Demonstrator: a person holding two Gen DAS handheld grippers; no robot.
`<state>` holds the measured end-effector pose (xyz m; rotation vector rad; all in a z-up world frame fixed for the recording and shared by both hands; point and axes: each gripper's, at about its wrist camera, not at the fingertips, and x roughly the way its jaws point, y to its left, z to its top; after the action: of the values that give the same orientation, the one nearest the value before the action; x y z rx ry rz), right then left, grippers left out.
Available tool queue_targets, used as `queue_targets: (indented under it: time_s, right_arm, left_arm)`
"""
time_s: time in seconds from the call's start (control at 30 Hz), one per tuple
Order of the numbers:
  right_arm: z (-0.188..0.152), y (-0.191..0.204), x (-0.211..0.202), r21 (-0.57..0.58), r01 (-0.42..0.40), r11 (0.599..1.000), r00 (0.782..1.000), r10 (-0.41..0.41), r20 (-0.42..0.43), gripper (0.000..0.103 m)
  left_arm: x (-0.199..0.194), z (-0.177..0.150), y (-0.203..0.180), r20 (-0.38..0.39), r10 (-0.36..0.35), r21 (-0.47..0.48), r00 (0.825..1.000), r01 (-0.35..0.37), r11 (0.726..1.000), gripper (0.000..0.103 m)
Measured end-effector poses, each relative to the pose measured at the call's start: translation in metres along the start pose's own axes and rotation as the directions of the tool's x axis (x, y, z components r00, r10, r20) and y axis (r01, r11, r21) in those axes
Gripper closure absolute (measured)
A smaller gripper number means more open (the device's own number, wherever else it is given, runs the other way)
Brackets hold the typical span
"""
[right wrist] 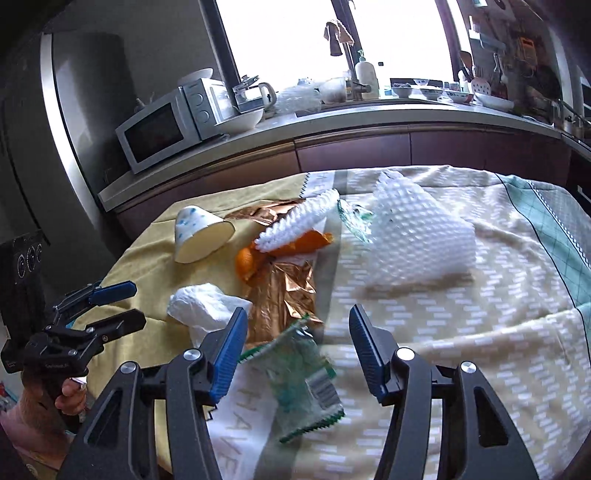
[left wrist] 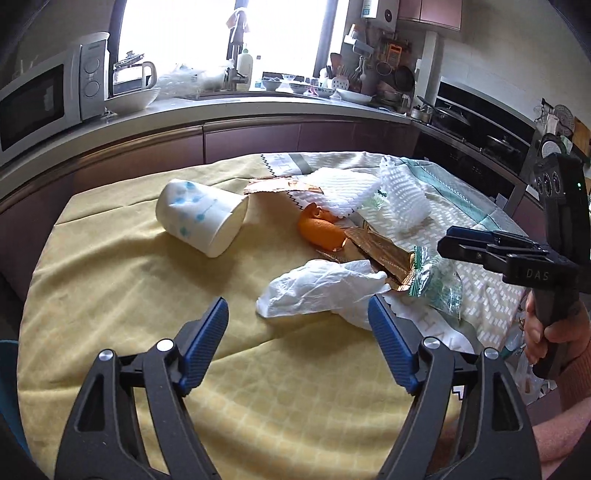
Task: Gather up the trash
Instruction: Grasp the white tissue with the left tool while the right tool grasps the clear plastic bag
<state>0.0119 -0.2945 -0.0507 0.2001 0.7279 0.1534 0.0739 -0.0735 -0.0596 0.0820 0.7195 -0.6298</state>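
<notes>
Cup (left wrist: 201, 218) left of peel (left wrist: 319, 230), on tablecloth (left wrist: 122, 280).

Both wrist cameras look forward and downward along their fingers, close over the table (left wrist: 110, 280), facing the counter (left wrist: 258, 107) and window (left wrist: 221, 33). Both views share the cup (left wrist: 201, 218), tissue (left wrist: 321, 291) and peel (left wrist: 319, 230). Each also catches the other gripper at its edge.
</notes>
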Motion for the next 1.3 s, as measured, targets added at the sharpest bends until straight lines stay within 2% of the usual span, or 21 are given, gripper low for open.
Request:
queue_targets:
  time_s: [0.13,0.33,0.47,0.5,0.6,0.63,0.7,0.8,1.0,1.3]
  right_arm:
    - [-0.013,-0.013,0.002,0.018,-0.006,1.000,1.000,0.006,-0.025,0.046]
    - [-0.019,-0.010,0.008,0.014,-0.052,0.999,0.997,0.053,-0.053,0.046]
    - [-0.024,-0.006,0.010,0.010,-0.077,0.997,0.995,0.078,-0.064,0.046]
    - [-0.025,-0.006,0.010,0.005,-0.077,0.997,0.995,0.077,-0.068,0.048]
    - [-0.028,-0.006,0.010,0.006,-0.091,0.996,0.993,0.092,-0.075,0.063]
    - [-0.028,-0.006,0.010,0.006,-0.097,0.995,0.992,0.097,-0.077,0.068]
    - [-0.029,-0.005,0.009,0.002,-0.106,0.994,0.991,0.106,-0.079,0.075]
    - [-0.031,-0.005,0.007,-0.001,-0.115,0.993,0.990,0.114,-0.081,0.082]
    - [-0.029,0.005,-0.001,-0.024,-0.153,0.988,0.986,0.151,-0.071,0.089]
    - [-0.017,0.031,-0.012,-0.069,-0.219,0.973,0.975,0.217,-0.043,0.089]
  left_arm:
    - [0.017,0.007,-0.003,-0.038,0.003,0.002,0.999,-0.003,1.000,0.026]
    - [0.038,0.016,-0.009,-0.079,-0.018,-0.001,0.997,0.018,1.000,0.027]
    - [0.050,0.015,-0.009,-0.118,-0.040,-0.021,0.992,0.037,0.999,0.042]
    - [0.053,0.014,-0.009,-0.128,-0.043,-0.025,0.991,0.040,0.999,0.048]
    - [0.055,0.012,-0.007,-0.137,-0.052,-0.039,0.989,0.047,0.998,0.063]
    - [0.055,0.012,-0.007,-0.137,-0.057,-0.045,0.989,0.052,0.998,0.064]
    - [0.054,0.011,-0.006,-0.136,-0.061,-0.050,0.989,0.055,0.997,0.073]
    - [0.051,0.009,-0.007,-0.132,-0.064,-0.052,0.989,0.057,0.997,0.081]
    - [0.036,0.007,-0.005,-0.107,-0.062,-0.053,0.992,0.056,0.997,0.091]
    - [-0.006,-0.006,0.015,-0.047,-0.046,-0.109,0.998,0.041,0.993,0.092]
